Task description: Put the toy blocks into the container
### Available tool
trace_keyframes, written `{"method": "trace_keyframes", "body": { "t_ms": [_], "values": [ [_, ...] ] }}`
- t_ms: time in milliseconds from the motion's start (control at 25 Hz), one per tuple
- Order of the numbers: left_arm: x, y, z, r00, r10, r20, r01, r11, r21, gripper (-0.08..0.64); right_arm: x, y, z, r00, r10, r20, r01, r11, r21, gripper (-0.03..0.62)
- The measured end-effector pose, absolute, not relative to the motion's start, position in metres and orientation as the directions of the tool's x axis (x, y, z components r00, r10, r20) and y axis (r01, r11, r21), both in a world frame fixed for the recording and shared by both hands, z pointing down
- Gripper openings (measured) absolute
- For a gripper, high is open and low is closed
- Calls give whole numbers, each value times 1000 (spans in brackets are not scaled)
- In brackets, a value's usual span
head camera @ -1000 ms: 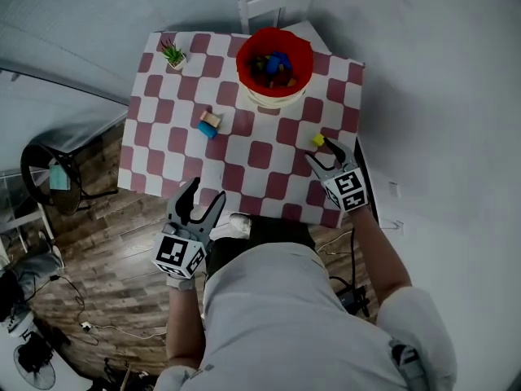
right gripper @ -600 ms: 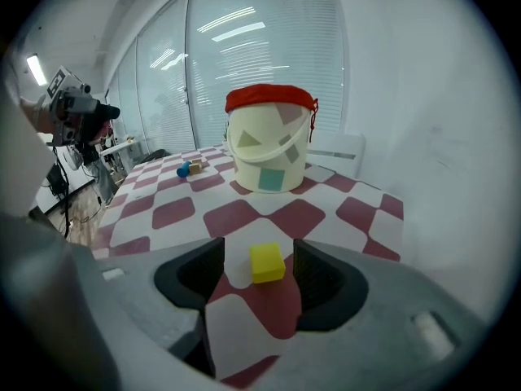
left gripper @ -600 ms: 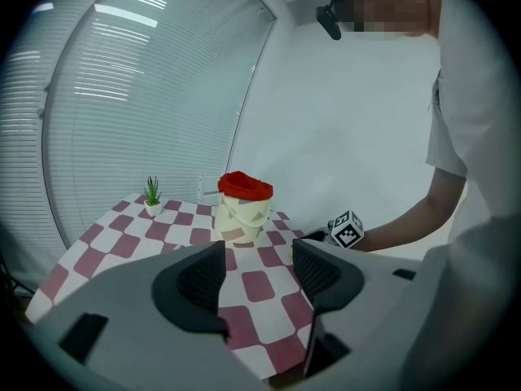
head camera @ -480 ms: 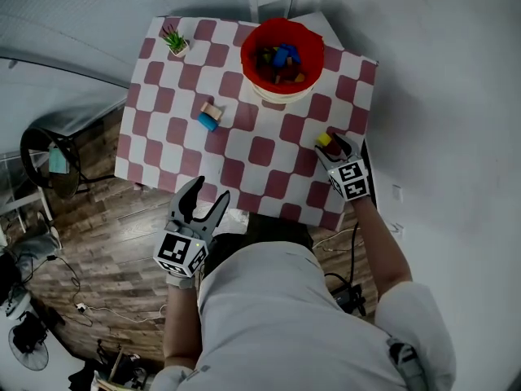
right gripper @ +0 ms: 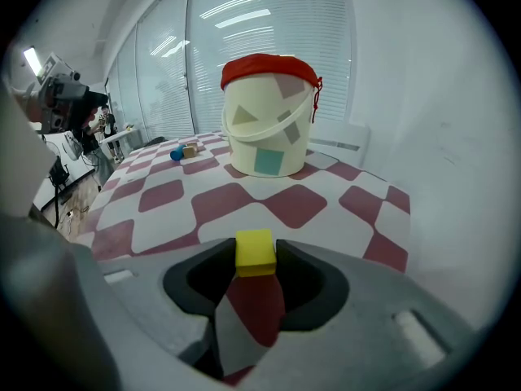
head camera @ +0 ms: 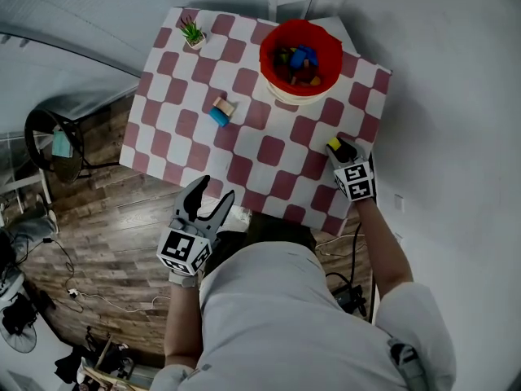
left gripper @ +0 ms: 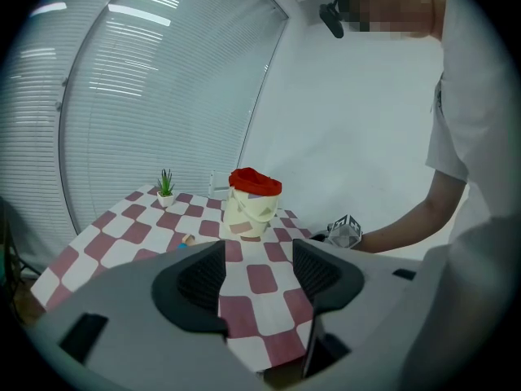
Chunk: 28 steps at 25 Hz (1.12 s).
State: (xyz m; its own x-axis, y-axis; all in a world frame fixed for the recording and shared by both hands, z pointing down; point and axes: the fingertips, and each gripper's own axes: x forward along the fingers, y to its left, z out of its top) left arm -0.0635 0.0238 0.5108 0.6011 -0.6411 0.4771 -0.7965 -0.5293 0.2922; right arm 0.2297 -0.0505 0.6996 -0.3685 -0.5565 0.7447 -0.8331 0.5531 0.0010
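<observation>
Left claw [head camera: 212,192]: jaws wide apart, nothing between them, held at the near edge of the tabletop [head camera: 244,141], which is checked red and white.

Right claw [head camera: 340,149]: narrow, clamped on 1 yellow block [right gripper: 255,251] at the jaw tips, low over the tabletop's near right part. Cannot tell whether the block touches the surface.

Mid-tabletop, left of centre: 1 blue block [head camera: 217,118] and 1 tan block [head camera: 224,105], touching each other, well apart from both claws.

Far side: bucket [right gripper: 264,137], upright, cream wall, red rim. Several coloured blocks [head camera: 299,59] lie inside.

Far left corner: 1 small potted plant [head camera: 194,32], upright.
</observation>
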Motion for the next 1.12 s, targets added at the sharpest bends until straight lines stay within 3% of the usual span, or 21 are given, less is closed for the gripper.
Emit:
{"method": "trace_keyframes", "body": {
  "t_ms": [1120],
  "values": [
    [-103, 46, 478, 543, -760, 358, -839, -466, 282, 241, 163, -96, 563, -463, -645, 608, -747, 653, 124, 155]
  ]
}}
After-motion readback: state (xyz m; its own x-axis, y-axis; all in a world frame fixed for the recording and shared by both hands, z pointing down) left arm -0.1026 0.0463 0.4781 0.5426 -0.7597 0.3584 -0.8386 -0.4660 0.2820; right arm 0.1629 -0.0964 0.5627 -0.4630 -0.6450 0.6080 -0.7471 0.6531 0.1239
